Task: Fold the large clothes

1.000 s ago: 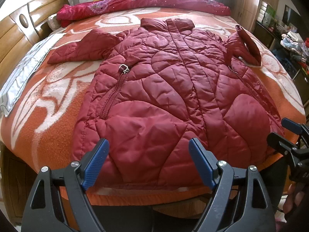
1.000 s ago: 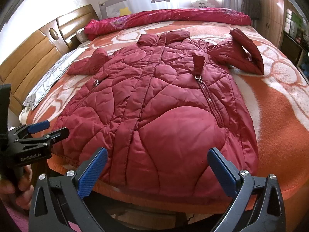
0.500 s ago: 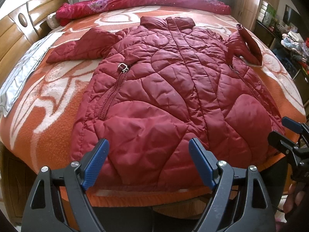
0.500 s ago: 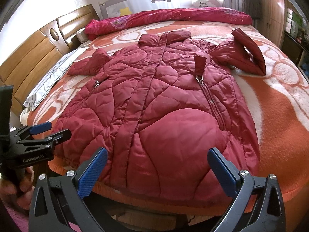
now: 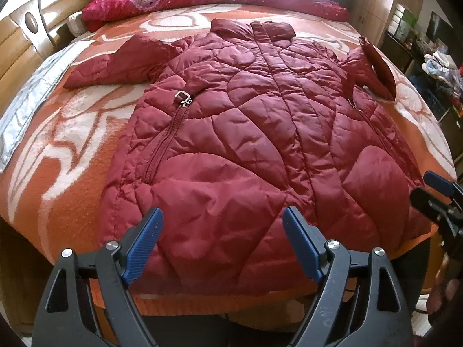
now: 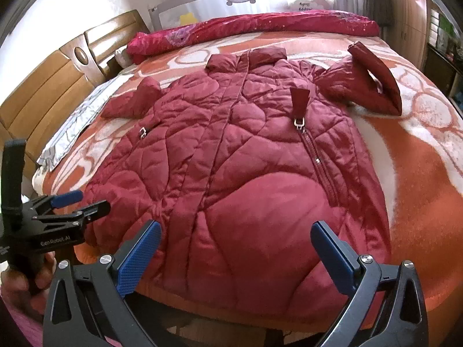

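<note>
The quilted red coat (image 5: 260,150) lies lengthwise toward twelve o'clock, hem nearest both spread, empty tools, left tool (image 5: 222,243) and right tool (image 6: 235,256).

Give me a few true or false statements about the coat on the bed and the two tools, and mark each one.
1. The red coat lies spread flat on the bed. True.
2. The left tool is clamped on the hem. False: its jaws are wide apart and hold nothing.
3. The right tool is open. True.
4. The coat is folded in half. False: it is not folded yet.
5. A rolled red quilt lies beyond the collar. True.
</note>
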Demonstrator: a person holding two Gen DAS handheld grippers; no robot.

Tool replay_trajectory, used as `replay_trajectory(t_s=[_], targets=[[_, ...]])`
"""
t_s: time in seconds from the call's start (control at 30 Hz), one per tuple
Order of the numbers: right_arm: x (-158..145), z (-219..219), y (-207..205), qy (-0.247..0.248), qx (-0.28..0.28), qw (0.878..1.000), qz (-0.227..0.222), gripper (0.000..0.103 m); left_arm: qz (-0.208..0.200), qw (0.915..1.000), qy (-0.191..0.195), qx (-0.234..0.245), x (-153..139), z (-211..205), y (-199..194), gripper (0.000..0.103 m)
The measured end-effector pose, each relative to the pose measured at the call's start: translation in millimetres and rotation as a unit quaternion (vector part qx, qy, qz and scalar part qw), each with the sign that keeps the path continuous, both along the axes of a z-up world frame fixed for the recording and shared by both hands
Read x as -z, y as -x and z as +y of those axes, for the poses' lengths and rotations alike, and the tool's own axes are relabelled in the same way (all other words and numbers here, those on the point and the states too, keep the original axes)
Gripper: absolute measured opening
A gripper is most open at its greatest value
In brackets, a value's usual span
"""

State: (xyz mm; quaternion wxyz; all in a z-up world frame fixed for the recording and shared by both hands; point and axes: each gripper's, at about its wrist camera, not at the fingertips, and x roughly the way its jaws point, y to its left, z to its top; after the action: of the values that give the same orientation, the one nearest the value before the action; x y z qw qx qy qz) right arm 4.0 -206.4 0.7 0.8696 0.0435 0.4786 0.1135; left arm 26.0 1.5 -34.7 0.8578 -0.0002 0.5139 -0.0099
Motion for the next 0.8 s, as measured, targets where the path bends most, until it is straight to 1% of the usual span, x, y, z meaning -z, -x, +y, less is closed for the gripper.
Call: replay_trajectory(t_s=[0.23,0.47,0.63,0.8], targets=[[-4,-30,-30,-0.002,0.032,0.999,-0.014,0.103,0.014,0.9998,0.010,-0.008,6,10,-21,0.085],[-10,-69,-61,0.005,0.067,0.997,-0.027,0.103,0.030,0.9986,0.038,-0.018,8,20,-47,0.085],[-12,-97,-88,0.029,0.087,0.995,-0.035,0.102,0.019,0.9995,0.021,-0.016,4,20,-67,0.085],[-10,-126,-127,0.052,0.108,0.992,-0.047,0.102,0.006,0.9998,0.008,-0.016,0,21,-93,0.085]])
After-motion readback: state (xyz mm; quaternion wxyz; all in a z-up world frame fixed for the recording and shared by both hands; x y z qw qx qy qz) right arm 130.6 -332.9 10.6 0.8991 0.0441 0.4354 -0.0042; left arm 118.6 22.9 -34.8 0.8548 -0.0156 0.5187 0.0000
